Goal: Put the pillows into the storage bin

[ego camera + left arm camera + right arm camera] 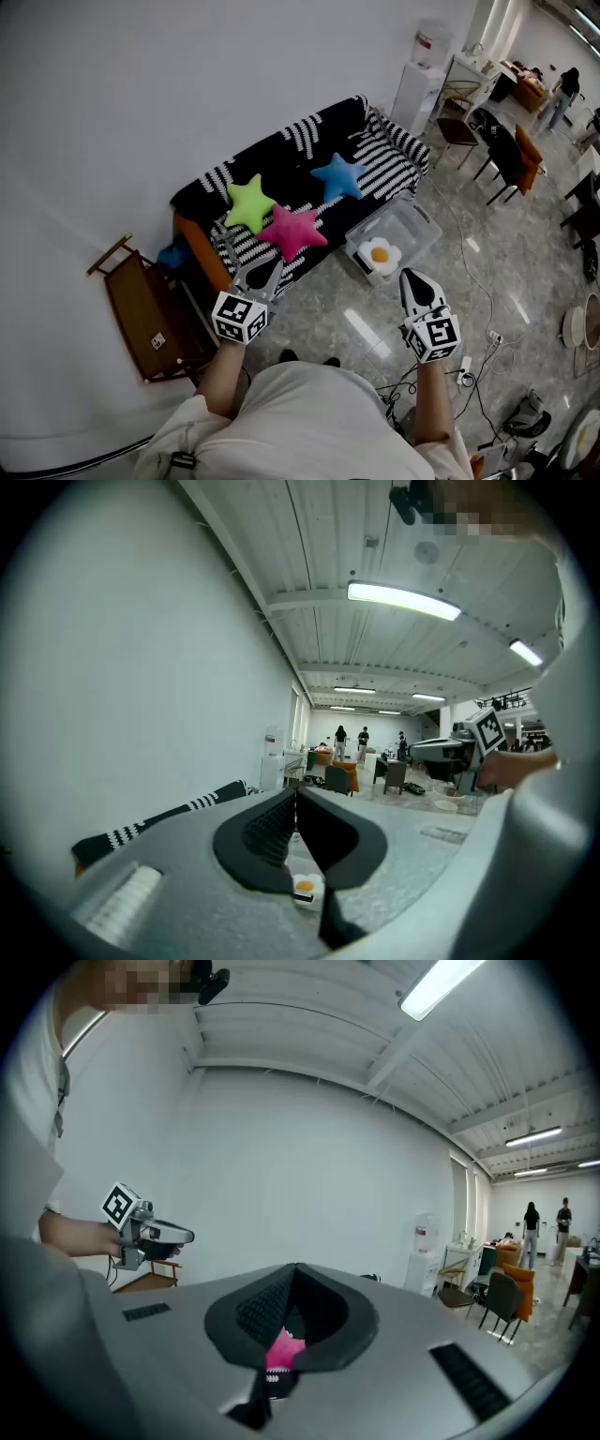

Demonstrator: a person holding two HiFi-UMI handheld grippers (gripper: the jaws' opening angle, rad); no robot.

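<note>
Three star pillows lie on the black-and-white striped sofa [380, 155]: green [249, 203], pink [293, 231] and blue [338, 176]. On the floor in front of the sofa stands a clear storage bin [417, 228], and a fried-egg pillow [380, 254] lies in it. My left gripper [266, 271] hovers near the sofa's front left, shut and empty. My right gripper [413, 279] hangs just in front of the bin, also shut with nothing in it. In the left gripper view the jaws [296, 792] meet, and the egg pillow [305, 886] shows below them. The pink pillow [280, 1349] peeks under the right gripper [294, 1267].
A wooden rack [150, 314] stands against the wall left of the sofa. A water dispenser [420, 80] is beyond the sofa's far end, with chairs [511, 155] further right. Cables and a power strip [466, 366] lie on the glossy floor by my right side.
</note>
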